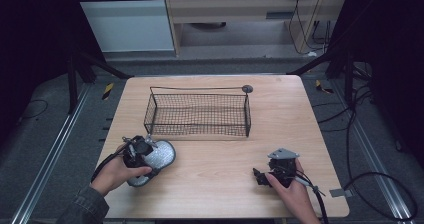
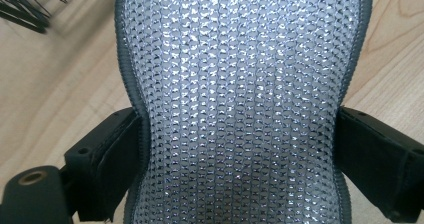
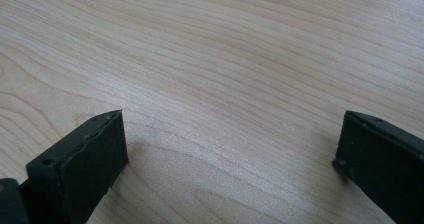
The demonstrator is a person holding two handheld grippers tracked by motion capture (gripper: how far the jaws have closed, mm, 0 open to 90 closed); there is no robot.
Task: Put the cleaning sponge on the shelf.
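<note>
Wooden table [image 1: 220,159]: left hand-held gripper [image 2: 235,149] clamps silver mesh insole [image 2: 240,84] at waist.

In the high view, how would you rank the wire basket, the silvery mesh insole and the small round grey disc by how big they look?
1. Wire basket, clearly the largest.
2. Silvery mesh insole, partly hidden under the left gripper.
3. Round grey disc by the basket's far right corner, smallest, though it lies farther from the camera.
</note>
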